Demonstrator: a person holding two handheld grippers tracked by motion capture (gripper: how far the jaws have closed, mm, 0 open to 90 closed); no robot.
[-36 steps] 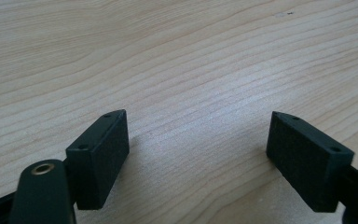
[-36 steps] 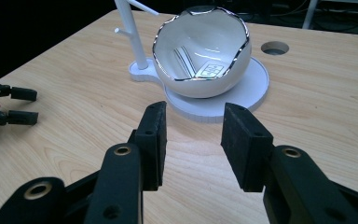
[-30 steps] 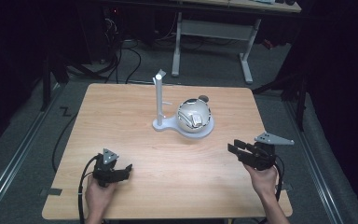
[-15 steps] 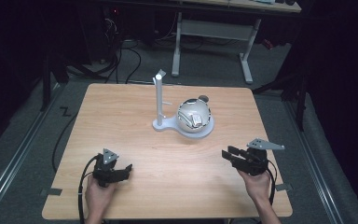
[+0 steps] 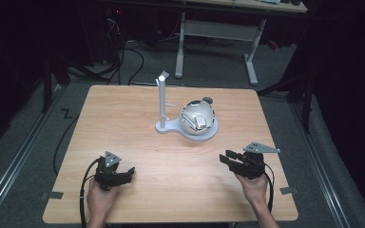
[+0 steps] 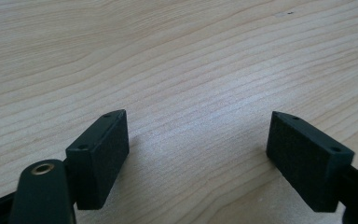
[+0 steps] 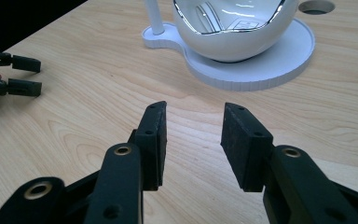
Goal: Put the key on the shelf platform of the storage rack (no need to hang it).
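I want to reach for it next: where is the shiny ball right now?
In the high view the shiny ball sits on the round white base just right of the white post, at the table's middle far part.

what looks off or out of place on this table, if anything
Nothing stands out. The white stand sits flat with its post upright and the shiny ball seated on its round base. Both grippers, left and right, are open over bare wood.

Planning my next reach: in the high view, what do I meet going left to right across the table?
left gripper → white post → shiny ball on its white base → right gripper
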